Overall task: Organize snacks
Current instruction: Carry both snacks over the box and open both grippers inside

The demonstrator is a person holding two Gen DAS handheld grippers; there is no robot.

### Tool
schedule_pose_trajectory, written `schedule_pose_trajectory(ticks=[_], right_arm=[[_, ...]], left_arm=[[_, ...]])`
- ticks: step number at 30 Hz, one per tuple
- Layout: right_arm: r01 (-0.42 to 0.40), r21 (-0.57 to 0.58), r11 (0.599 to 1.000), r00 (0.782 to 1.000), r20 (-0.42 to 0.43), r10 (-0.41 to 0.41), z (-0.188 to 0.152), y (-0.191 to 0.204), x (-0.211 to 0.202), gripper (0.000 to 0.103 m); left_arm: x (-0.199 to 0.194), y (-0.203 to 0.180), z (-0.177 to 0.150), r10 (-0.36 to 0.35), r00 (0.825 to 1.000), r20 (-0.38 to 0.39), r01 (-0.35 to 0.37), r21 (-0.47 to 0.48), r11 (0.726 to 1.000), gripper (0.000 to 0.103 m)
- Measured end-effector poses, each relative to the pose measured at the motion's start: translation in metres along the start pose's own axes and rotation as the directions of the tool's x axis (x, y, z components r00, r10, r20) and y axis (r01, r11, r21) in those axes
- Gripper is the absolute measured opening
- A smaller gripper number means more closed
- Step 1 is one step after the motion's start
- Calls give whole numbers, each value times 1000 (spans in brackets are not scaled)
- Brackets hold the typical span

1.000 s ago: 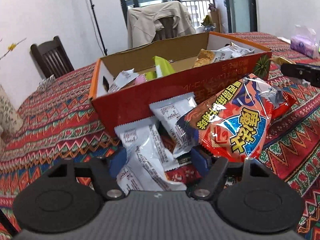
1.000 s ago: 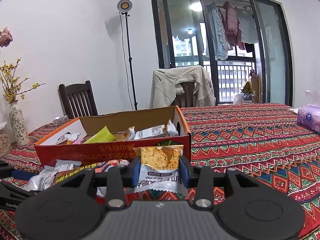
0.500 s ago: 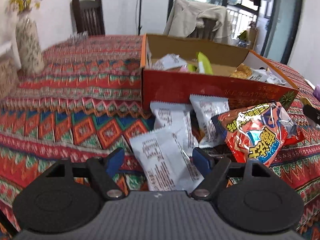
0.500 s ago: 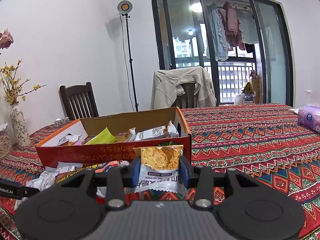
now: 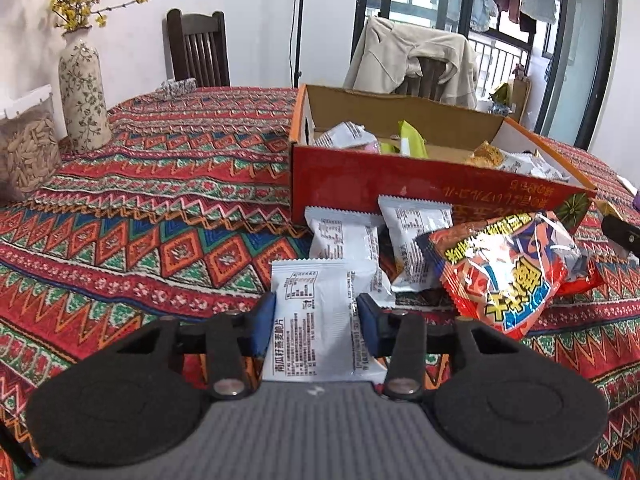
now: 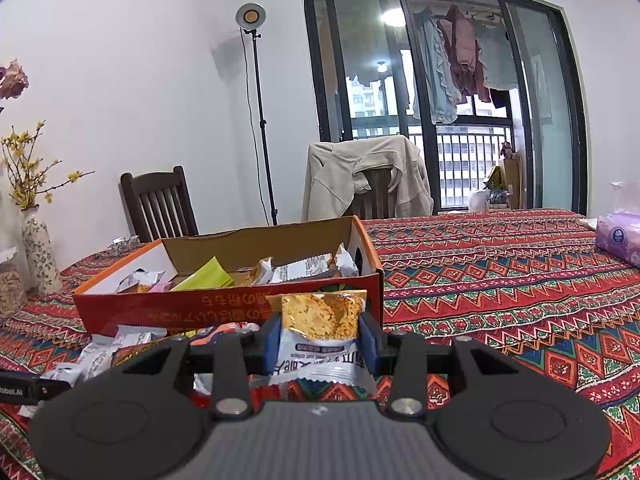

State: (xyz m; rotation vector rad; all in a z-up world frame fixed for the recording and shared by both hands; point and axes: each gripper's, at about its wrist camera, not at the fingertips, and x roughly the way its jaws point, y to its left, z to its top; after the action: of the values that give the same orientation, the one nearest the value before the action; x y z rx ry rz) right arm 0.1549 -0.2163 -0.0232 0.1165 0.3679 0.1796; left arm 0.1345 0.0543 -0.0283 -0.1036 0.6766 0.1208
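An open red cardboard box (image 5: 420, 188) holding several snack packs stands on the patterned tablecloth; it also shows in the right wrist view (image 6: 224, 308). In front of it lie two white snack packets (image 5: 344, 236) and a big red chip bag (image 5: 508, 276). My left gripper (image 5: 316, 320) is shut on a white snack packet (image 5: 312, 328), held above the cloth in front of the box. My right gripper (image 6: 320, 340) is shut on a white and orange cracker packet (image 6: 320, 328), near the box's right front corner.
A flowered vase (image 5: 82, 96) and a clear jar of seeds (image 5: 24, 152) stand at the table's left. A dark chair (image 5: 198, 52) and a chair with a beige jacket (image 5: 416, 64) stand behind. A purple tissue pack (image 6: 618, 240) lies far right.
My left gripper swung left and pulled back from the box, and closed on one white packet, lifting it from the pile. My right gripper has stayed put with its cracker packet.
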Motion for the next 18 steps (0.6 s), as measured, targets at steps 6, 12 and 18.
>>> schedule_pose_trajectory(ticks=[6,12,18], right_arm=[[-13,-14,1000,1000,21,13,-1,2,-4,39],[-13,-90,996,997,72,19,4,15,-12,39],[-27,-184,983,994,98,46,29,31,-12,39]], left_arm=[[-12,1,9,-10,998,56,11,-12,1000,45],[-25,-8,30,-37,990,138,39,-16,999,45],[-28,-25,61,-53,974,220,53,6,999,45]])
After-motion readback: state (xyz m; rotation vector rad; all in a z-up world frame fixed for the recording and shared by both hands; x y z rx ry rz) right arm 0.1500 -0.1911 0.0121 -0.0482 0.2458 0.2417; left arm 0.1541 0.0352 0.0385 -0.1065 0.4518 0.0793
